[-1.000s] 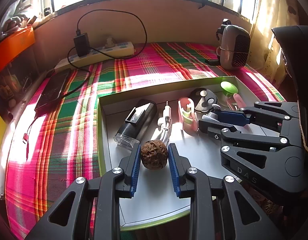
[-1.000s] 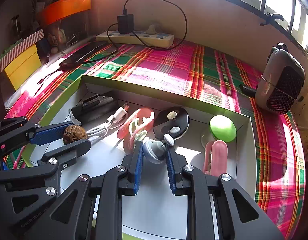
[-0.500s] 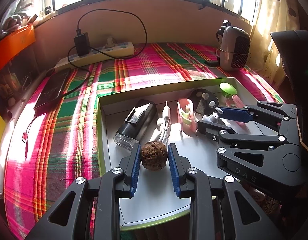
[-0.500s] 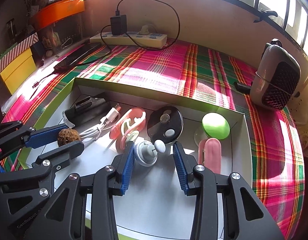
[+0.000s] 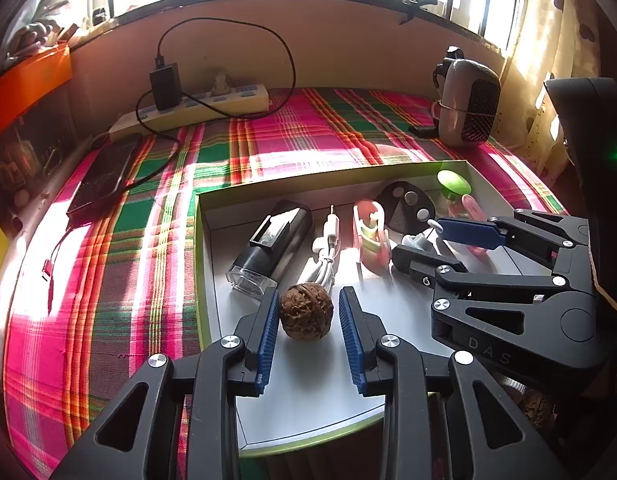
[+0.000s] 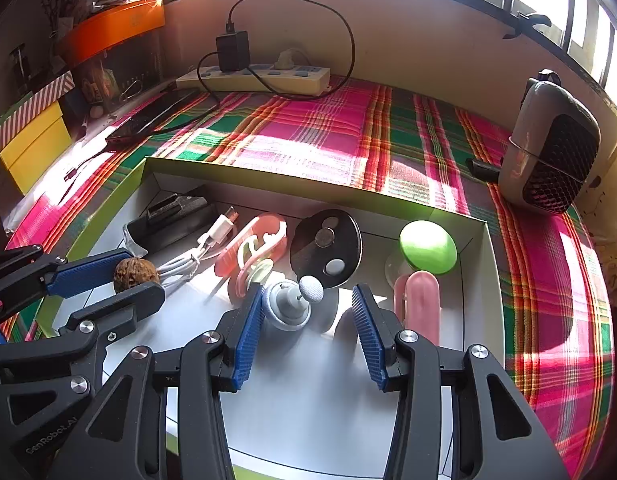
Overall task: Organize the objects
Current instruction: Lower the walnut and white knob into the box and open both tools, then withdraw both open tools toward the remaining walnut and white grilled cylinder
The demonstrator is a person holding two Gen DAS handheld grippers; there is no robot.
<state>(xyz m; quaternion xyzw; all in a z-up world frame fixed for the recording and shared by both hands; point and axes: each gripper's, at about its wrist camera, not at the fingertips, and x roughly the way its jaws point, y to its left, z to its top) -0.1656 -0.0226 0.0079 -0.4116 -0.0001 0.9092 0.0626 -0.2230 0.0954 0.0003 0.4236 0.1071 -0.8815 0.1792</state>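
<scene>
In a white box with a green rim (image 5: 328, 176) a brown walnut (image 5: 306, 312) rests on the floor. My left gripper (image 5: 308, 320) straddles it; its jaws are opening, and a gap shows beside the right pad. My right gripper (image 6: 307, 300) is also opening around a small grey knob with a white ball head (image 6: 286, 306), which lies on the box floor close to the left pad. The right wrist view shows the left gripper (image 6: 144, 276) around the walnut (image 6: 134, 274) at the left. In the left wrist view the right gripper (image 5: 420, 240) reaches in from the right.
The box also holds a black bottle (image 5: 272, 248), a white cable (image 5: 328, 256), a pink clip (image 5: 370, 228), a black disc (image 5: 406, 204), a green-capped piece (image 6: 428, 246) and a pink tube (image 6: 420, 304). On the plaid cloth lie a power strip (image 5: 196, 108), a phone (image 5: 104, 176) and a grey heater (image 5: 468, 104).
The right gripper's jaws let go of the grey knob and spread wide; the knob now lies on the box floor. The left jaws widened slightly around the walnut. Neither hand shifted.
</scene>
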